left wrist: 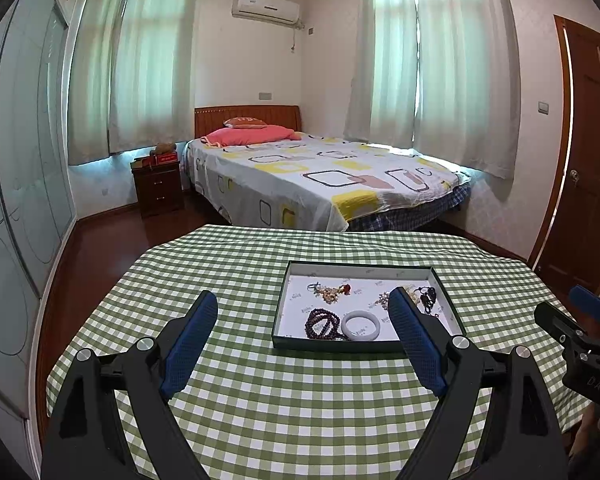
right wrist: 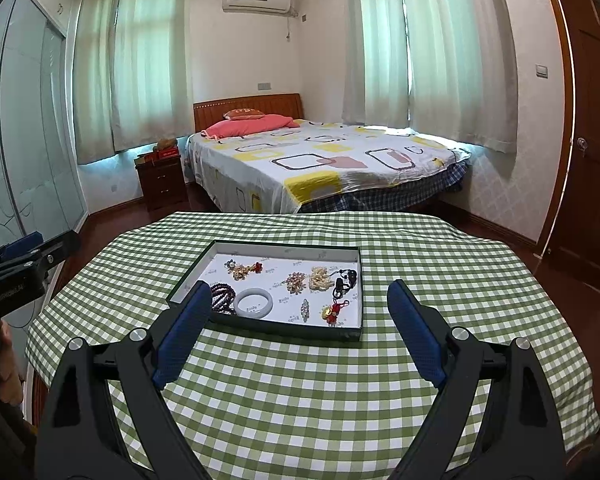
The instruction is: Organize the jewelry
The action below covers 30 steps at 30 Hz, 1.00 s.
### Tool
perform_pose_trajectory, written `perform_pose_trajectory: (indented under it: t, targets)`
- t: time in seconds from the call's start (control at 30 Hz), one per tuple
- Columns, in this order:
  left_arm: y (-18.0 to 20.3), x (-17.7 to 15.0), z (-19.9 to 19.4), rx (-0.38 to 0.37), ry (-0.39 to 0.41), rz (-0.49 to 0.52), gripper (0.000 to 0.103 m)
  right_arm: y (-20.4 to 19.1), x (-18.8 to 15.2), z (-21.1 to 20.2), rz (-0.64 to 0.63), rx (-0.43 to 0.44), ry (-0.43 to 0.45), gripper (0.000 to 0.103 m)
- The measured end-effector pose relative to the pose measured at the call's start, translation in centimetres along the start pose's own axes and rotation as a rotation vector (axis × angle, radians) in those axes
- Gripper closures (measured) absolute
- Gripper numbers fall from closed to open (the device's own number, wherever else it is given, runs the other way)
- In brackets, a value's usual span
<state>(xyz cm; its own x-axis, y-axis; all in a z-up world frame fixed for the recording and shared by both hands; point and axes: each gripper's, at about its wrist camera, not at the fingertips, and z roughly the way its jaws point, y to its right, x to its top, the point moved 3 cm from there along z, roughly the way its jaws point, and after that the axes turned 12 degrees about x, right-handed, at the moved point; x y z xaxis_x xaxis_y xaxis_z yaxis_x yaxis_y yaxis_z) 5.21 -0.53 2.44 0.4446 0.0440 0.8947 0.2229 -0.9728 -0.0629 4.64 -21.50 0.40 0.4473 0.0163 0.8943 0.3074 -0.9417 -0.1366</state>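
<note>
We are looking at a shallow dark-walled tray [right wrist: 342, 334] holding all the jewelry we can see, and it is sitting on the green checked cloth [right wrist: 300, 400] of the table. Inside the tray, a white bangle [right wrist: 253, 303] is lying near the front wall, with dark beaded strands [right wrist: 220, 298] touching it toward the tray's left wall. A gold and red charm [right wrist: 244, 270] is lying toward the back wall, pale bead clusters [right wrist: 306, 280] and a black corded piece [right wrist: 346, 282] toward the right wall, and a red tasselled ornament [right wrist: 332, 312] in the front right corner.

We are holding the left gripper [left wrist: 302, 308] and the right gripper [right wrist: 298, 298] just short of the tray's front wall, both with jaws spread wide and gripping nothing.

We are judging that this fits two stages: pieces gathered in the tray and waiting to be sorted, or sorting finished with the tray as their resting place. The pieces are small and some are touching, so any pick here is calling for a narrow, careful pinch on one item alone.
</note>
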Motion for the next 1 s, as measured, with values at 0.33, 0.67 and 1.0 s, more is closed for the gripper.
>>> perform_pose_trajectory:
  t: [0.33,0.67,1.0]
  targets:
    - [-0.03,-0.02,0.0,-0.001,-0.002,-0.001,0.019,0.07,-0.04,-0.16,0.0,-0.002,0.001,0.016]
    - [-0.35,-0.12,0.11,0.006,-0.012,-0.009,0.019,-0.01,-0.08,-0.09,-0.001,0.001,-0.002,0.016]
    - [-0.48,-0.18,0.26,0.018,-0.009,-0.012,0.019,-0.19,-0.24,0.06,0.0,0.002,-0.006,0.016]
